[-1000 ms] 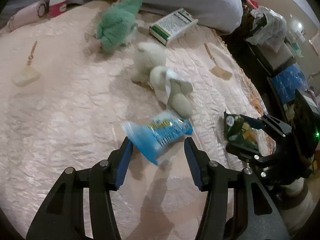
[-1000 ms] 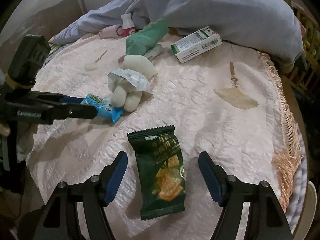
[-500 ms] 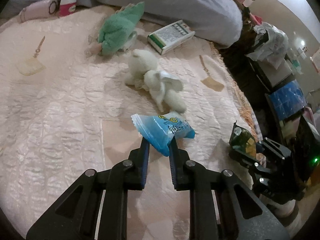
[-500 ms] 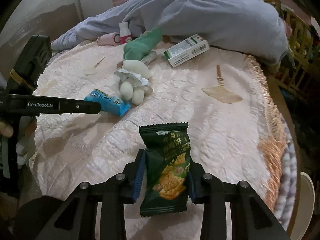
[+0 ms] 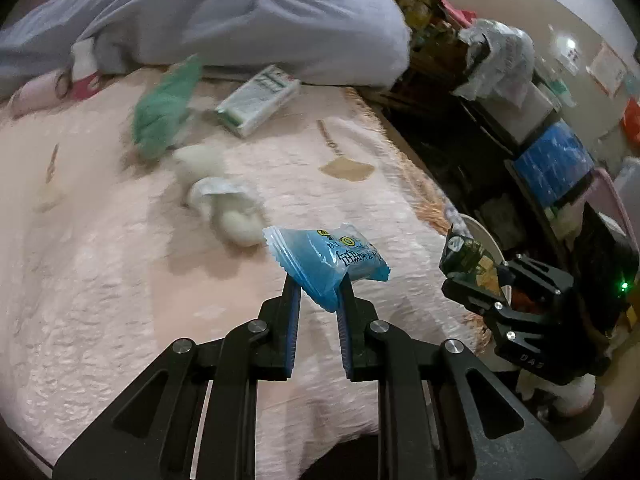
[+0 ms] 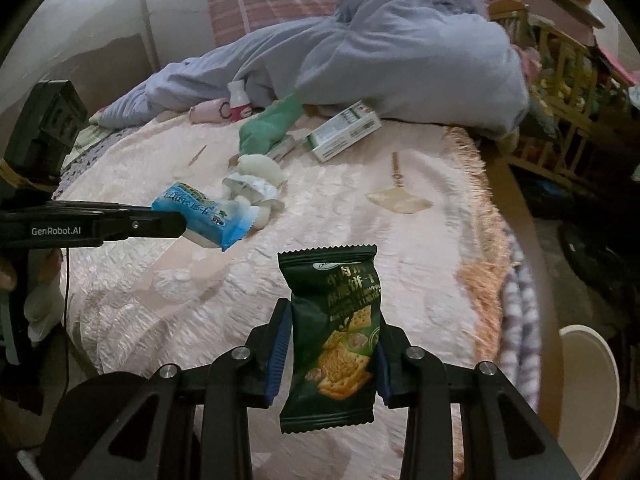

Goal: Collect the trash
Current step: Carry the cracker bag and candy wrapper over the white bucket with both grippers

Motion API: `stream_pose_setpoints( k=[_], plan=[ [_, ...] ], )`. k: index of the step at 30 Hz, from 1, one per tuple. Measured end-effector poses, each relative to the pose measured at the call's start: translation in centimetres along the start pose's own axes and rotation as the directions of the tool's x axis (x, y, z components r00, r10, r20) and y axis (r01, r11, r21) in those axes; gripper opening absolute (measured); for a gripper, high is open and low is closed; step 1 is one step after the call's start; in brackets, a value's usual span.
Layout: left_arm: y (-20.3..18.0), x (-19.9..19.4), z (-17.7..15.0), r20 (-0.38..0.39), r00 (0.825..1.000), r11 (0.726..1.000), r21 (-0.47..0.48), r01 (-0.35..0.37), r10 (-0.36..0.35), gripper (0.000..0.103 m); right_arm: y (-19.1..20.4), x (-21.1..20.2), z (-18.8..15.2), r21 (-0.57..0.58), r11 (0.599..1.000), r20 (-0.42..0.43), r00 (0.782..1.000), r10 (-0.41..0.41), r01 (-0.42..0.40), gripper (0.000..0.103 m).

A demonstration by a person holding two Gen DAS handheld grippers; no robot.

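Note:
My left gripper [image 5: 318,294] is shut on a blue snack packet [image 5: 326,262], held clear above the pink bedspread [image 5: 100,280]. The same blue packet [image 6: 204,214] shows at the left of the right wrist view, pinched at the tip of the left gripper [image 6: 178,220]. My right gripper [image 6: 332,330] is shut on a dark green cracker packet [image 6: 338,332], lifted off the bed. In the left wrist view that green packet [image 5: 468,260] and the right gripper [image 5: 476,280] hang past the bed's right edge.
On the bed lie a white plush toy [image 6: 256,184] with a wrapper on it, a green plush toy [image 6: 272,128], a white and green box [image 6: 344,130], a small bottle [image 6: 239,102] and a grey blanket [image 6: 380,52]. A white bin [image 6: 588,396] stands beside the bed at lower right.
Both grippers closed on their packets, which lay on the bedspread a second ago, and lifted them. Both have swung toward the bed's right edge.

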State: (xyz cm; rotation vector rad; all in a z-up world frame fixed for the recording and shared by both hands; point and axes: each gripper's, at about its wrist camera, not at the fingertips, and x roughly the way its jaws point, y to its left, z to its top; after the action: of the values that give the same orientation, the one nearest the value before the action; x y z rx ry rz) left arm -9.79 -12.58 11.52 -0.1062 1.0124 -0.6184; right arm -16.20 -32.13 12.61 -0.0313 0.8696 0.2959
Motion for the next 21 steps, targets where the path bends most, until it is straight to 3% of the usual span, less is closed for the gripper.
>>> stream_pose_setpoints(
  k=[8, 21],
  plan=[
    [-6.0, 1.9, 1.2, -0.011, 1.0, 0.993, 0.117, 0.021, -0.019, 0.015, -4.0, -2.9, -1.4, 0.068, 0.995, 0.017, 0.997, -0.069, 0.068, 0.035],
    [-15.4, 6.2, 2.9, -0.043, 0.998, 0.954, 0.296, 0.05, -0.04, 0.015, -12.0, -6.9, -5.9, 0.211, 0.959, 0.003, 0.981, -0.196, 0.191, 0.035]
  ],
)
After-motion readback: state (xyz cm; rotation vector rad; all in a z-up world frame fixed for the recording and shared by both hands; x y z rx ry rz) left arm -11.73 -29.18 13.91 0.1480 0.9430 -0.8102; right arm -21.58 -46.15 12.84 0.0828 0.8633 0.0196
